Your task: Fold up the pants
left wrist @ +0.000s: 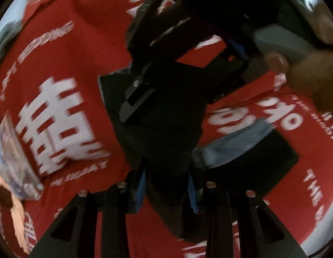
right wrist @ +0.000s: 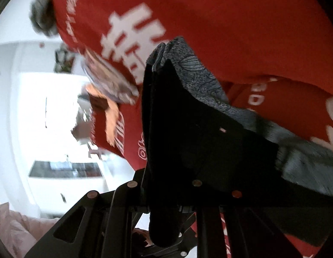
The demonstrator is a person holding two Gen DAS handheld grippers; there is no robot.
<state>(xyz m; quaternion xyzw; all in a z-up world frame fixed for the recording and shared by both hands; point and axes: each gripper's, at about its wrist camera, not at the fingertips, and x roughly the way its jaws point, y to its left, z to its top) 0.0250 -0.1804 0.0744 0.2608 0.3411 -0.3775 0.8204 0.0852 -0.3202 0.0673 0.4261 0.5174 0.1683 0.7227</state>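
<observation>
A: Left claw (left wrist: 167, 193), closed tight on black pants (left wrist: 173, 129); blue pads (left wrist: 141, 191) pressed into the fabric from both sides.

B: Agreed. Pinched right at the fingertips, with the cloth bunched up just ahead of them. And past that?

A: Just beyond the tips and to the right, a grey band (left wrist: 231, 146) of the same garment, lying against a flat black panel. Farther ahead and to the upper right, a hand (left wrist: 312, 68) wrapped around a grey handle (left wrist: 280, 40).

B: Underneath and all around, red tablecloth (left wrist: 65, 64) with big white characters, badly blurred.

A: Right claw (right wrist: 164, 206) next: clamped on the pants as well. Dark fabric wedged between the fingers and draped over them, pads hidden by it.

B: Rising straight ahead of those tips, more black cloth, edged on its right side by grey leaf-patterned lining (right wrist: 198, 79).

A: Behind that, the red tablecloth again, filling the far side. Off to the far left of the claw, a bright white room, washed out. Low at the near left, some pale pink fabric (right wrist: 11, 225), kind not clear.
</observation>
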